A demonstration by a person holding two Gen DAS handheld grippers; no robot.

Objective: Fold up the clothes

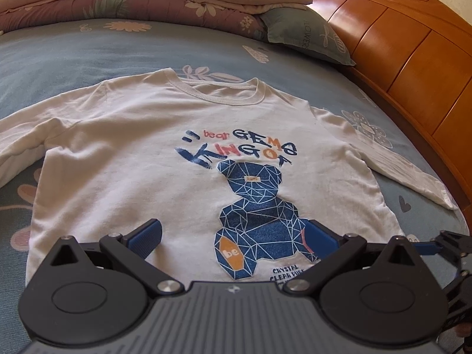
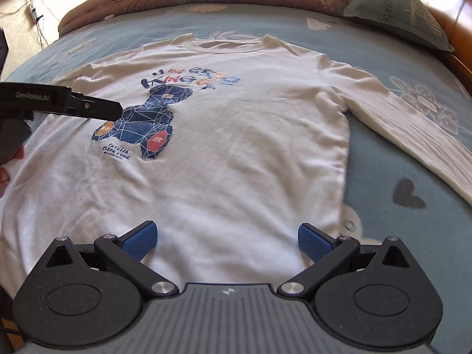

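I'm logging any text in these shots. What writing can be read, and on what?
"bear GEMS" and "KING OF": shirt chest print.
"be": orange patch on the printed bear's foot.
"CRYSTAL CLEAR PURE": below the bear; the smaller line under it is unreadable.
"FLOWER": green pillow.
"GenRobot.AI": side of the left hand-held gripper, slightly blurred.

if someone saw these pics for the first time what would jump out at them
First, the white long-sleeved shirt spread flat, front up, across the blue floral bedsheet, with a dark blue geometric bear print on its chest. Next, both grippers hang over its hem with jaws wide open: the left gripper above the bear, the right gripper above plain cloth. Beyond the collar lie a folded floral quilt and a pillow by the wooden headboard.
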